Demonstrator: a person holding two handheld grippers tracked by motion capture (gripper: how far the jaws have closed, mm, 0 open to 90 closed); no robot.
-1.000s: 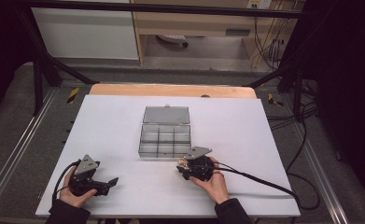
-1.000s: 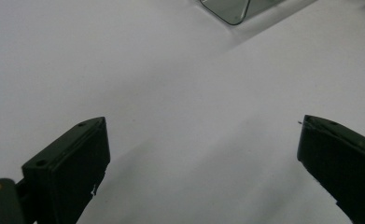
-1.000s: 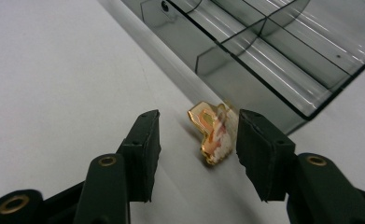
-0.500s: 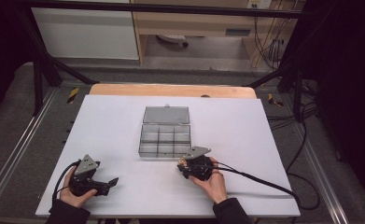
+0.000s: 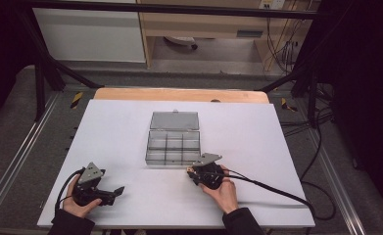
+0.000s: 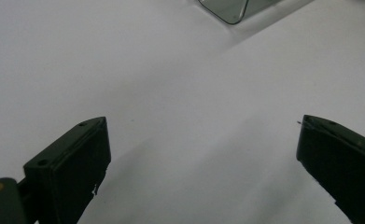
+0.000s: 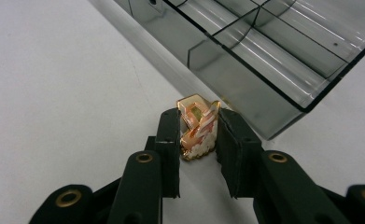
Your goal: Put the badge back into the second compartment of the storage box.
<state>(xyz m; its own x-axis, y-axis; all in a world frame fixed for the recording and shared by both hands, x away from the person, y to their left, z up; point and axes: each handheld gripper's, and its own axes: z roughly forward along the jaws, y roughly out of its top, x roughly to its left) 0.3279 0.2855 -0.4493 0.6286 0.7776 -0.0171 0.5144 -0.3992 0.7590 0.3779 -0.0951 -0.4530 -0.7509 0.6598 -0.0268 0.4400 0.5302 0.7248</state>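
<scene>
Right gripper (image 7: 198, 133) clamps small gold clip (image 7: 198, 128) by flat sides, just beside compartment box (image 7: 264, 56) near wall. Clip likely light, stiff, slippery metal; grip mid-body. Left gripper (image 6: 199, 158) wide apart, holding nothing, over bare table (image 6: 101, 60).

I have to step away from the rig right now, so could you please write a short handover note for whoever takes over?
Right gripper: jaws shut on a small gold-coloured clip, held just in front of the near wall of the clear compartment box.
Left gripper: jaws wide open, holding nothing, low over the white table at the near left.
The box stands mid-table with its lid open and laid back; its compartments look empty from here.
Done: clip picked up and brought to the box.
Left: probably lift the clip over the wall and release it into a compartment.
</scene>
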